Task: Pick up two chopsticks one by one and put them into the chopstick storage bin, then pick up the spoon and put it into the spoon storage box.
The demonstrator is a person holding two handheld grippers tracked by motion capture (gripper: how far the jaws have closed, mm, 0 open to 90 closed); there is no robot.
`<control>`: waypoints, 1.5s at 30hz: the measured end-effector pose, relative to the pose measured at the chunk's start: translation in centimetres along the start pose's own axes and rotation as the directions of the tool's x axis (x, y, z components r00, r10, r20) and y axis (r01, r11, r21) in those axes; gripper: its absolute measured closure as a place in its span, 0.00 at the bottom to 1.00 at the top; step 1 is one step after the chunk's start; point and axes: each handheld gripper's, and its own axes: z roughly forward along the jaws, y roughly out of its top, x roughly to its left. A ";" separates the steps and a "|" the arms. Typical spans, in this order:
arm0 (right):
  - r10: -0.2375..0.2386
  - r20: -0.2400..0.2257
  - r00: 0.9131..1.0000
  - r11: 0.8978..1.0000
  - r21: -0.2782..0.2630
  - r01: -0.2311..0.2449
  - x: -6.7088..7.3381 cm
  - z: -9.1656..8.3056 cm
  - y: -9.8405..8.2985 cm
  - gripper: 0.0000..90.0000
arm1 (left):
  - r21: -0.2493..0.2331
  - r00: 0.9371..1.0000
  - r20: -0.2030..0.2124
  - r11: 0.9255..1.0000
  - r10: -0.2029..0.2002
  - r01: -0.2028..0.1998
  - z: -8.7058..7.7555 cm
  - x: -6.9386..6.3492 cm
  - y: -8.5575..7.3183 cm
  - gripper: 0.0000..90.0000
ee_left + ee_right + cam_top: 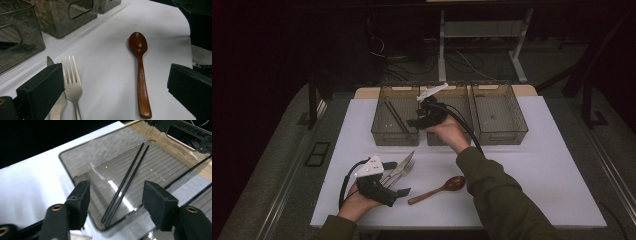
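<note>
dark brown wood is catching the light on a spoon [443,189] lying on the near part of the white table [537,165], its glossy bowl pointing to the far right and its handle slanting near and left. just left of it the left gripper [398,193] is resting low at the near-left, its jaws standing wide apart with nothing between them. a metal fork [72,83] and a serrated knife [58,100] are lying side by side, touching, just far-left of that gripper; in the left gripper view one jaw is covering part of the knife. a green sleeve [499,195] is reaching in from the near right. farther off, three smoky see-through bins are sitting in a row: the left bin [382,131], the middle bin [457,95] and the right bin [512,131]. the right gripper [418,121] is hanging over the wall between the left and middle bins, jaws spread and empty. two thin black chopsticks [125,185] are lying close together on the ribbed floor of the left bin. beyond the table, cables [462,62] are trailing over a dim grey floor [542,70] around white desk legs [518,60].
</note>
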 end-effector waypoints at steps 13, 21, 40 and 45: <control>-0.008 -0.016 1.000 0.999 -0.040 0.007 0.2 -4.3 -2.8 0.28 | 0.013 1.000 -0.001 1.000 0.000 0.000 0.0 0.0 0.0 0.00; -0.015 -0.017 1.000 0.998 -0.061 0.014 0.5 -7.1 -5.4 0.27 | 0.008 1.000 -0.007 1.000 -0.004 0.004 0.1 -0.2 0.0 0.00; 0.064 -0.030 0.997 0.990 -0.125 -0.068 -0.5 -12.3 -12.0 0.22 | 0.016 1.000 -0.012 1.000 -0.009 0.009 0.1 -0.2 0.0 0.00; 0.070 -0.010 0.998 0.990 -0.125 -0.070 -0.6 -13.6 -14.6 0.21 | 0.023 1.000 -0.023 1.000 -0.001 0.002 0.1 -0.2 0.1 0.00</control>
